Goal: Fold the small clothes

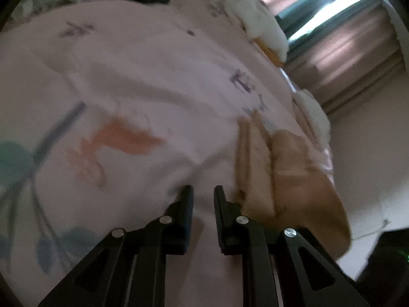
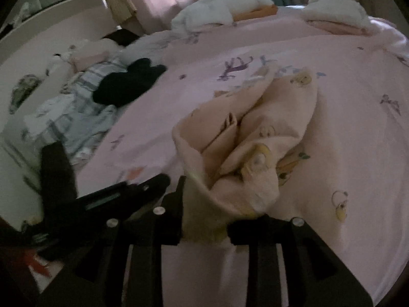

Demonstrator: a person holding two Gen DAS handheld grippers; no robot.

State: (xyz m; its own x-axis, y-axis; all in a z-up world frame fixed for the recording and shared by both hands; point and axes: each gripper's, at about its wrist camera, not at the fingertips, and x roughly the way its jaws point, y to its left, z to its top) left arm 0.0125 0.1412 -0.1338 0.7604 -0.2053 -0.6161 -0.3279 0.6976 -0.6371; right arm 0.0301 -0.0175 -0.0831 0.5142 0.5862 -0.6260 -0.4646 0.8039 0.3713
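Garment: peach cartoon-print cotton baby garment (image 2: pixel 258 138), bunched, long axis running away from right tongs.
R gripper (image 2: pixel 204 204): clenched on garment's near hem.
L gripper (image 1: pixel 203 194): released, empty; garment to its right, nr.
Surface: pink printed bedsheet (image 2: pixel 345 117).

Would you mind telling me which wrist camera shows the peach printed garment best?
The right wrist view: the peach garment fills its centre, folds and cartoon prints visible, bunched between the right gripper fingers. The left wrist view catches only a blurred part of it, beside the open left gripper.

Pink bed (image 2: pixel 332 133) bears peach garment (image 2: pixel 255 138), seemingly black clothing (image 2: pixel 127 81).
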